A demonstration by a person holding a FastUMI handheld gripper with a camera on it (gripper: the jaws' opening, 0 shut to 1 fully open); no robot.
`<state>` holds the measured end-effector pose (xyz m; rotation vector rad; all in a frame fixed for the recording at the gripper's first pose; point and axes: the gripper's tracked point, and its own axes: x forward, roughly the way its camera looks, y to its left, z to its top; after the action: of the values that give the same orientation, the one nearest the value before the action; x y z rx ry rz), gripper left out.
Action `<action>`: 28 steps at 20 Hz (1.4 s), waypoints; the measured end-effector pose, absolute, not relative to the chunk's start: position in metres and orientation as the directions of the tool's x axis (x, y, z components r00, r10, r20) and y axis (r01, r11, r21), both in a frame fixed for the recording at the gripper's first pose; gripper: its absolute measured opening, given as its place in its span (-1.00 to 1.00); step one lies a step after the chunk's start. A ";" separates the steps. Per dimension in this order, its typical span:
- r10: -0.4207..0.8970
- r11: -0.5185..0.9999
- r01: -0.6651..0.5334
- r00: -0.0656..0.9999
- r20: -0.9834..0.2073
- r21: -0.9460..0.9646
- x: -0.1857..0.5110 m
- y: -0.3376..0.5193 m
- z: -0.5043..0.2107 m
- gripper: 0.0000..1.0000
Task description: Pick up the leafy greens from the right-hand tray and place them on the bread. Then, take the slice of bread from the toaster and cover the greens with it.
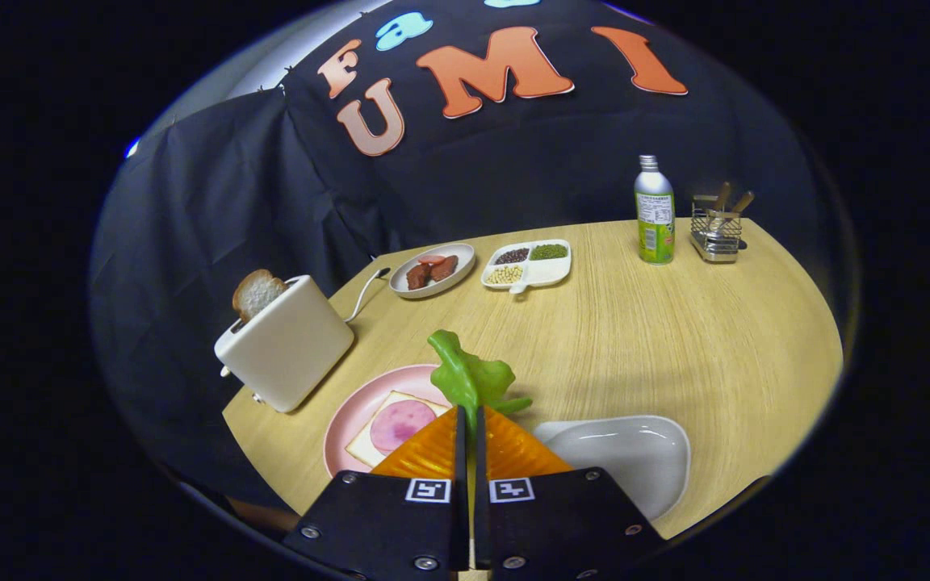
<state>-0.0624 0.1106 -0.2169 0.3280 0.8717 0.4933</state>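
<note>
My gripper (469,411) is shut on the leafy greens (469,373), a bright green leaf that sticks up and forward from between the fingers, lifted above the table. Just left of the fingers lies a pink plate (352,411) holding a bread slice (368,440) topped with a round pink ham slice (400,424). Just right of the fingers sits the white right-hand tray (634,460), with nothing in it. Farther left stands a cream toaster (287,343) with a slice of bread (257,293) poking out of its slot.
Beyond the greens, a grey plate (455,260) with meat pieces and a white divided dish (546,273) of beans sit near the table's far edge. A green bottle (654,211) and a metal utensil rack (715,230) stand at the far right. The toaster's cord (364,294) trails across the wooden table (675,339).
</note>
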 end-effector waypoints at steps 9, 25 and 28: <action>0.575 0.818 -0.328 0.483 -0.661 0.472 -0.060 0.159 -0.235 -0.94; 0.549 0.821 -0.433 0.417 -0.724 0.373 -0.065 0.220 -0.238 -0.25; 0.557 0.814 -0.450 0.423 -0.714 0.368 -0.057 0.229 -0.216 0.15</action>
<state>-0.0569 0.2293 -0.2156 0.1274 0.9422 0.6323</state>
